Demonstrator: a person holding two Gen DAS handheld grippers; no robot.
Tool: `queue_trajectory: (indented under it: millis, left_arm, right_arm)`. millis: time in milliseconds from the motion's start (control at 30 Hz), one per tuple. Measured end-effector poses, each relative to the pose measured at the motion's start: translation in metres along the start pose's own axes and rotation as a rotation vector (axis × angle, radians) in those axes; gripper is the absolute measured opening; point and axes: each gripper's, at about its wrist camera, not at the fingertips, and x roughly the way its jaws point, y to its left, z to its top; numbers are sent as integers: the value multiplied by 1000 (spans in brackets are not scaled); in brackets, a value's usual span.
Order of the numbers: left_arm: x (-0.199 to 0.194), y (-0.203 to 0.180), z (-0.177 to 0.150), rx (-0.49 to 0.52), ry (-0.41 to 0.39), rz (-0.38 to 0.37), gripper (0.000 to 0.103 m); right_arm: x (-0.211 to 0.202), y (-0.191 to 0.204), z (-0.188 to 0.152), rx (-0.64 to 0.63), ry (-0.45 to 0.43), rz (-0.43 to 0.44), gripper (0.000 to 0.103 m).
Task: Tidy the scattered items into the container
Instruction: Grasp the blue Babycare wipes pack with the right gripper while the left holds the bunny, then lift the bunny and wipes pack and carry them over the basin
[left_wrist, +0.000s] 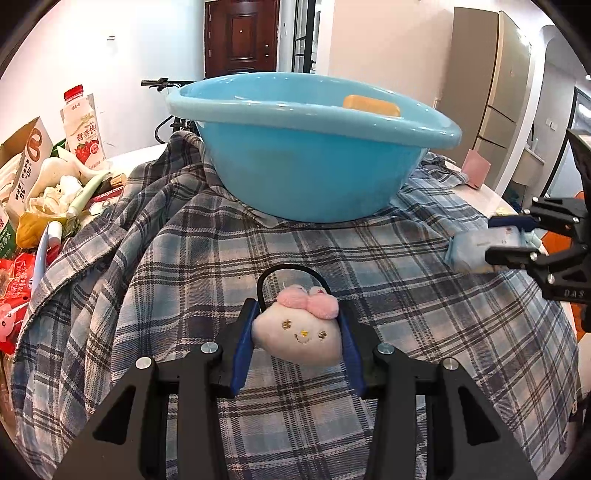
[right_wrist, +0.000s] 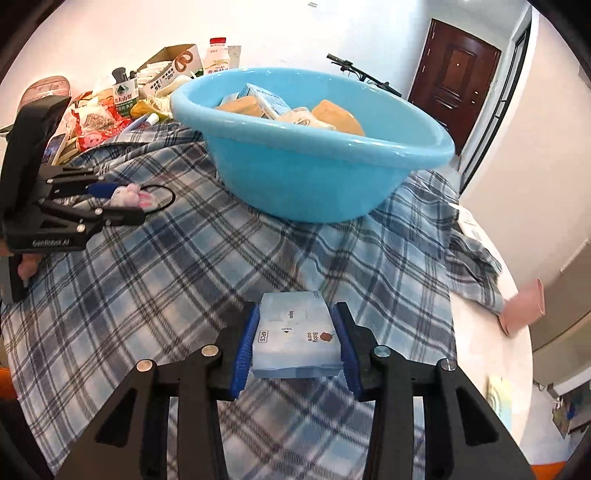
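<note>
**A:** While both are loaded, status: left gripper (left_wrist: 297, 332) has its blue pads clamped on the white plush cat charm (left_wrist: 297, 334), one pad on each side of the head. Pink bow up top, black elastic loop (left_wrist: 291, 275) sticking out forward over the plaid cloth (left_wrist: 406, 314).

**B:** Right side?

**A:** Right gripper (right_wrist: 295, 343) pinches the pale blue wipes pack (right_wrist: 295, 336), printed "Baby care", "6PCS". Pack sits between the fingers, long axis pointing ahead. Can't tell whether either item rests on the cloth or is lifted.

**B:** Container?

**A:** Blue basin (right_wrist: 314, 166) sits on the plaid cloth toward the table's far edge, ahead of both grippers, well apart from them. Already inside: small blue-white carton (right_wrist: 267, 99), tan pieces, a pale packet.

**B:** Anything else on the table?

**A:** Clutter pile (left_wrist: 55, 192) at the far left corner: milk carton with red cap, cardboard box, wrappers. Pink box (right_wrist: 524, 306) at the right edge, just off the cloth.
</note>
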Motion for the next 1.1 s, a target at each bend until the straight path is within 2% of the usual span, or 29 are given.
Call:
queue_trajectory:
  millis: [267, 500, 633, 867, 967, 1100]
  left_arm:
    - [0, -2, 0, 8, -3, 2, 41]
    - [2, -1, -1, 6, 1, 7, 41]
    - [2, -1, -1, 5, -3, 4, 41]
    - [-3, -3, -1, 8, -17, -14, 41]
    - [-4, -4, 0, 6, -24, -19, 41]
    - [-6, -5, 0, 11, -32, -17, 41]
  right_arm:
    - [20, 6, -24, 17, 75, 14, 43]
    - [24, 4, -29, 38, 66, 32, 44]
    - [16, 11, -28, 17, 55, -7, 41]
    - [-33, 11, -14, 31, -38, -60, 41]
    - [-61, 15, 3, 13, -99, -75, 41]
    - [-99, 23, 45, -13, -222, -88, 41]
